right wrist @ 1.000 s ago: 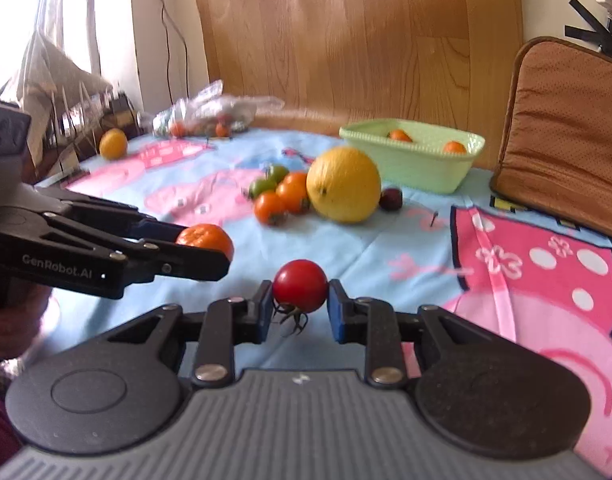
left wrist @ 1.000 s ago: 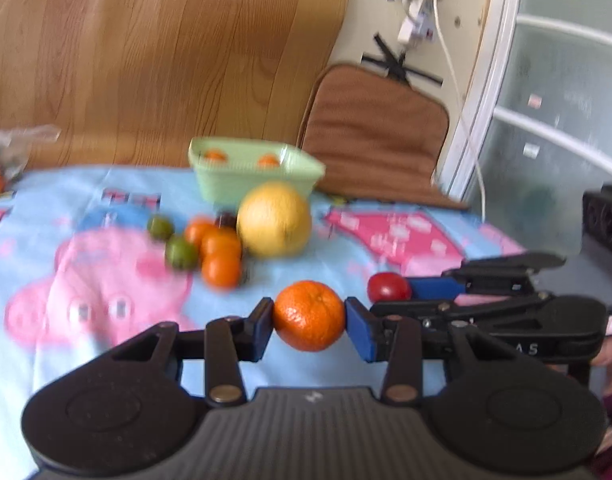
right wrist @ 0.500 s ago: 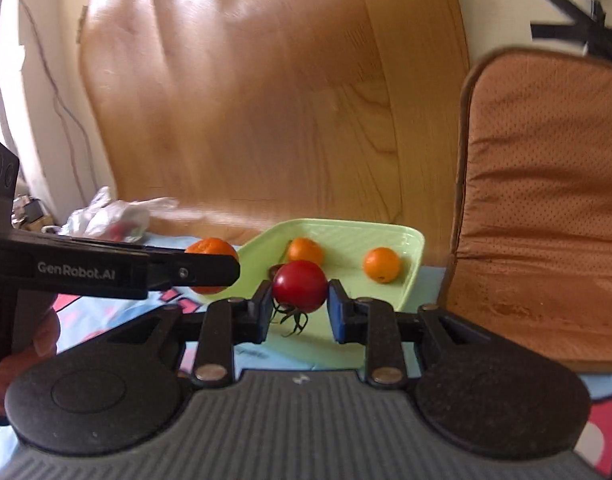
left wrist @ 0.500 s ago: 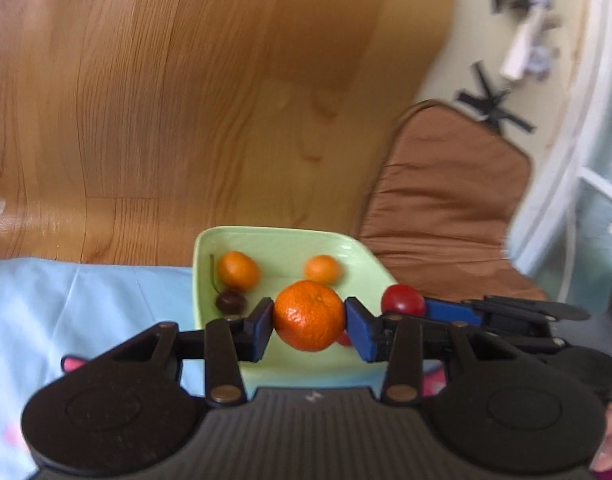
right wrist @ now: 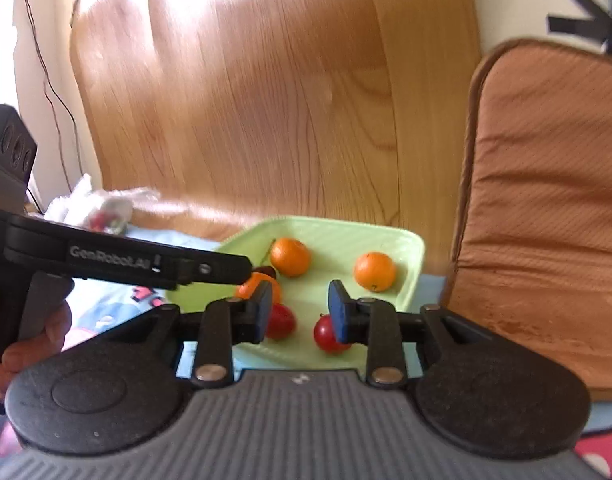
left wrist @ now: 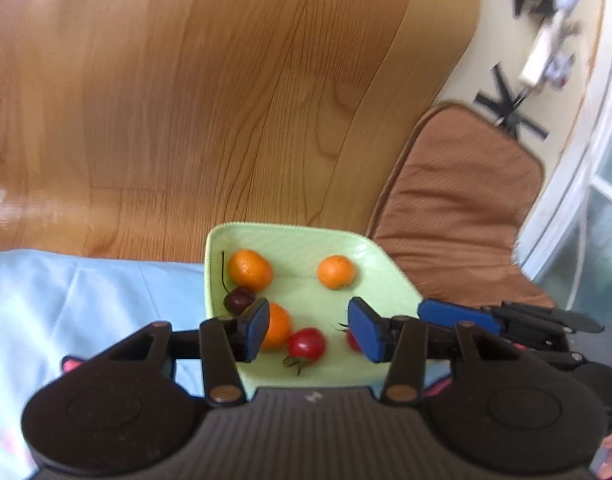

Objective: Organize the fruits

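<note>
Fruit now lies inside the green tray (left wrist: 306, 236) — we see the mandarin (left wrist: 280, 326) and tomato (right wrist: 326, 334) resting below the left gripper (left wrist: 309, 330) and right gripper (right wrist: 301, 312), whose jaws have just been opening and stand narrowly parted, holding nothing.

light: daylight, bright | glare: washed-out patch seen on wood panel (right wrist: 234, 32) upper left, right view | blur: soft motion blur on cushion (left wrist: 458, 216) and wall | distortion: fisheye bending and dark corners noted at edges
</note>
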A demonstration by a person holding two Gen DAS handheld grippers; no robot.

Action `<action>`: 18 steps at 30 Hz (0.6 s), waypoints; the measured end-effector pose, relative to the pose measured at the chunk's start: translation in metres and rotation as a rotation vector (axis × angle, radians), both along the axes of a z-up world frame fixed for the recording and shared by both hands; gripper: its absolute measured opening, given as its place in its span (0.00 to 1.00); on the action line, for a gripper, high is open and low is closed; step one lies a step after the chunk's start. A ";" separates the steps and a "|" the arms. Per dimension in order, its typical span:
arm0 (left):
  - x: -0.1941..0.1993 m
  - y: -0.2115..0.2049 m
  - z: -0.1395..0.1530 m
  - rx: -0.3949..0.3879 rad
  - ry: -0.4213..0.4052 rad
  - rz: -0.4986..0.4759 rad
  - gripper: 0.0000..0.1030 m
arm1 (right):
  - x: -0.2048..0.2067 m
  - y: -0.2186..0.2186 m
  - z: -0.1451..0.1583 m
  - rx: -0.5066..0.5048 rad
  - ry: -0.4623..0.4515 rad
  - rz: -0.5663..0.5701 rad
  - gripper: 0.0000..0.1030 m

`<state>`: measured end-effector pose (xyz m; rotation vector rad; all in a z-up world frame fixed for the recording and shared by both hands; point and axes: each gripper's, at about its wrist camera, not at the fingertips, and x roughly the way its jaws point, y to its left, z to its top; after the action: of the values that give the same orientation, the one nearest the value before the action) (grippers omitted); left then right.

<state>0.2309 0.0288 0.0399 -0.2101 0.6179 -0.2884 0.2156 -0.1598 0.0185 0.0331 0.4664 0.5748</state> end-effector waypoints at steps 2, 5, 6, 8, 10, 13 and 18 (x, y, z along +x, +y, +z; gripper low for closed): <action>-0.025 0.007 0.008 -0.030 -0.026 -0.004 0.43 | -0.018 -0.009 0.005 0.022 -0.003 0.006 0.32; -0.068 0.022 0.010 -0.060 -0.063 0.013 0.46 | -0.049 -0.023 0.007 0.058 0.000 0.010 0.33; -0.081 0.028 0.009 -0.067 -0.067 0.027 0.46 | -0.059 -0.027 0.007 0.067 0.005 0.009 0.33; -0.103 0.042 0.004 -0.082 -0.062 0.068 0.46 | -0.079 -0.031 0.005 0.089 0.015 0.013 0.33; -0.124 0.055 -0.002 -0.104 -0.044 0.099 0.46 | -0.097 -0.033 0.004 0.108 0.022 0.026 0.33; -0.148 0.067 -0.012 -0.125 -0.024 0.119 0.46 | -0.123 -0.028 -0.002 0.129 0.046 0.071 0.33; -0.153 0.072 -0.025 -0.143 0.005 0.103 0.46 | -0.147 0.012 -0.015 0.033 0.081 0.193 0.33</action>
<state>0.0780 0.1008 0.0146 -0.3788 0.5899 -0.2326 0.0686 -0.1478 0.0032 0.0433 0.5426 0.7729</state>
